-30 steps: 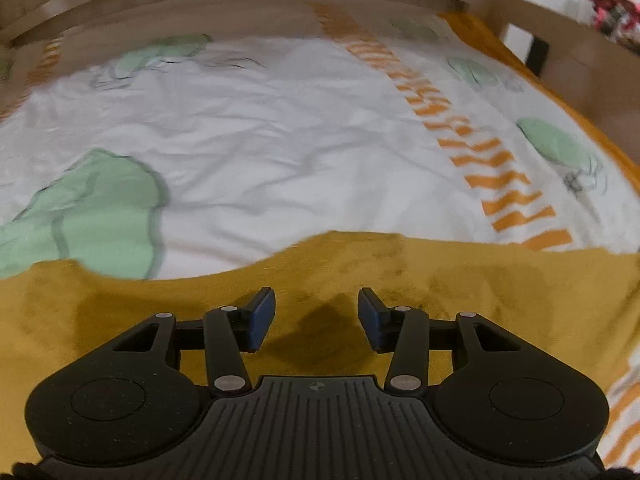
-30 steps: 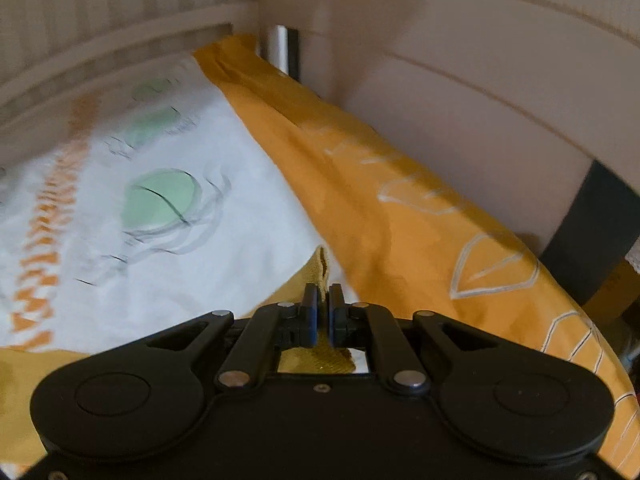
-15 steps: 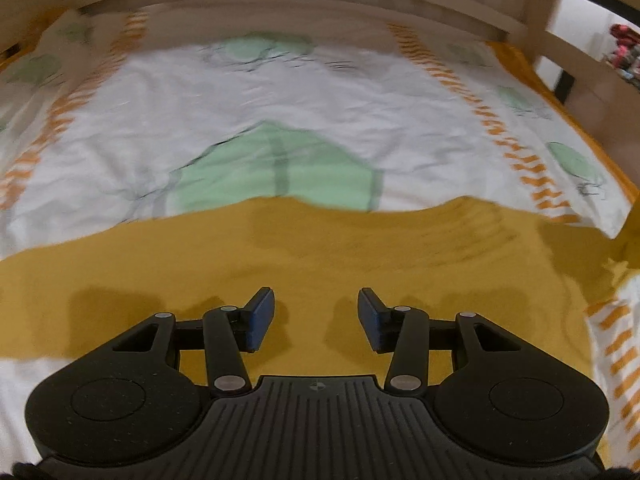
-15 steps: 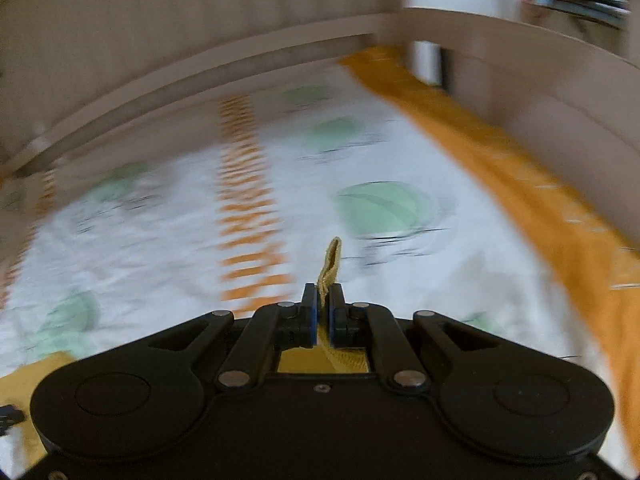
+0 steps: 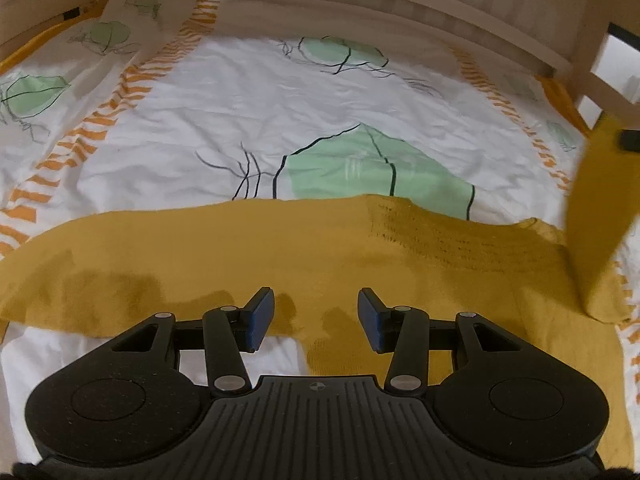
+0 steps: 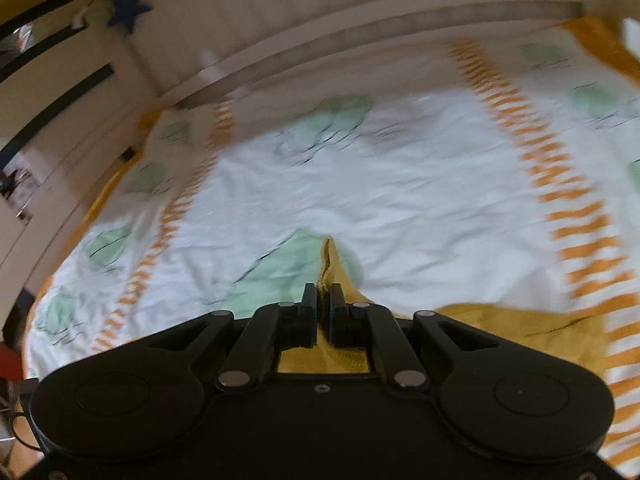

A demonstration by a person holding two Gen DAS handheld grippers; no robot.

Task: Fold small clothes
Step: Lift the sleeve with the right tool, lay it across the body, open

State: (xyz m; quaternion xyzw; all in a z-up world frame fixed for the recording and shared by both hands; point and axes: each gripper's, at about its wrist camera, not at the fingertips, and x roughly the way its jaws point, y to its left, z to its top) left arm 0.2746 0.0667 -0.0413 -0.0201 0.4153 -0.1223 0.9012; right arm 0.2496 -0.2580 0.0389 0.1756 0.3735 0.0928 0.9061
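Right gripper [image 6: 324,312] pinches the mustard garment [image 5: 280,256] edge — left gripper [image 5: 316,316] spread above it; thin hold, fabric could slip.

The bed [image 5: 400,80] is covered by a white sheet [image 5: 248,120] printed with pale green shapes, thin black lines and bands of short orange stripes, and pale wooden rails [image 5: 360,4] close it in at the far side. A mustard-yellow garment [image 5: 240,256] lies spread flat directly on the sheet, on the near side of the large green shape [image 5: 360,168]. Its right part rises off the sheet in a lifted strip.
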